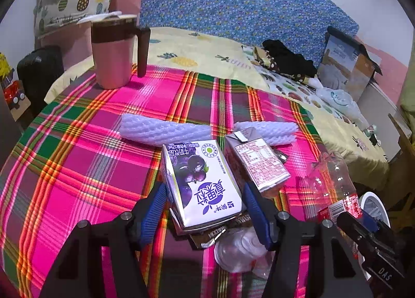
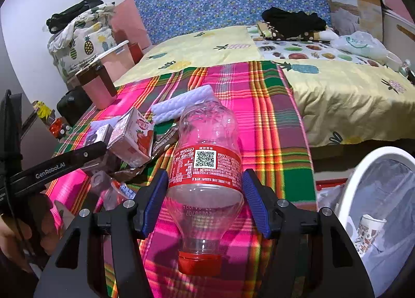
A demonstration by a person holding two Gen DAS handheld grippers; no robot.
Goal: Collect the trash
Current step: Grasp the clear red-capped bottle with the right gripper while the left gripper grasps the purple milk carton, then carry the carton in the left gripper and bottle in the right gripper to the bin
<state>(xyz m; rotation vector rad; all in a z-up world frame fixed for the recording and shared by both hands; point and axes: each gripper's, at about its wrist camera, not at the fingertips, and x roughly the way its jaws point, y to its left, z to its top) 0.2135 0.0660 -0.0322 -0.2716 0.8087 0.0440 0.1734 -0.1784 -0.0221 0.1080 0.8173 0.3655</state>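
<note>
Now, view by view:

Left wrist view, grip: the left gripper (image 1: 205, 207) has its blue-padded jaws standing on either side of the white-and-purple blueberry milk carton (image 1: 203, 181); gaps show at both pads, so it is wide apart and not yet pressing.
Left wrist view, clutter: the carton lies on top of a brown wrapper (image 1: 207, 237), beside a pink-and-grey strawberry milk carton (image 1: 256, 160) and a crumpled clear plastic cup (image 1: 241, 251).
Left wrist view, risk: closing here could nudge the neighbouring carton or drag the wrapper along, because the pieces overlap on the pink plaid cloth (image 1: 85, 157).

Right wrist view, grip: the right gripper (image 2: 205, 202) straddles the clear plastic bottle with red label and red cap (image 2: 206, 168); its pads sit at the label's edges, and I cannot tell whether they press.
Right wrist view, risk: the smooth, round, empty bottle could squirt out or crumple under a squeeze.
Right wrist view, bin: the white-rimmed lined trash bin (image 2: 347, 194) stands low beside the cloth's edge; a loose bottle could roll off and miss it.
</note>
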